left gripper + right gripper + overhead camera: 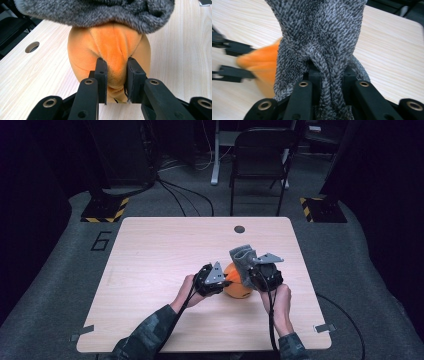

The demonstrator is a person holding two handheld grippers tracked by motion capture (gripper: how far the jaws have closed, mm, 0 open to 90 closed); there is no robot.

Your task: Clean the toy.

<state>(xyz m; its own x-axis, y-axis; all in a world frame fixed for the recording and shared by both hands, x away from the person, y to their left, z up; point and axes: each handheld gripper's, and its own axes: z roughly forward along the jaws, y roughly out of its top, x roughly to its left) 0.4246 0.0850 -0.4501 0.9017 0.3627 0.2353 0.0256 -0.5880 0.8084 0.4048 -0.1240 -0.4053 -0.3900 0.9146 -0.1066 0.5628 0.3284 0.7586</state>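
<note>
Pulling the grey knit sock (pixel 243 261) off the orange plush ball (pixel 236 285) looks like the step in hand. It goes best if the left gripper (pixel 226 281) keeps its pinch steady as an anchor while the right gripper (pixel 252 270) draws the sock away along its own length, toward about 1 o'clock on the table (pixel 150 270). A sideways tug would probably roll the ball out of the pinch.

The ball sits near the table's middle, a little toward 5 o'clock, between the two hands.

The left gripper view gives what the high view cannot: the fingers (pixel 101 75) are clamped on a raised fold of orange plush (pixel 112 50), with the sock's fuzzy grey edge (pixel 95 12) draped across the ball's top.

The right gripper view shows that hand's fingers (pixel 313 75) clamped on a gathered rope of grey knit (pixel 324 37), and the left gripper's black fingers (pixel 229 72) at 9 o'clock, blurred. The high view alone places ball and sock on the table.
</note>
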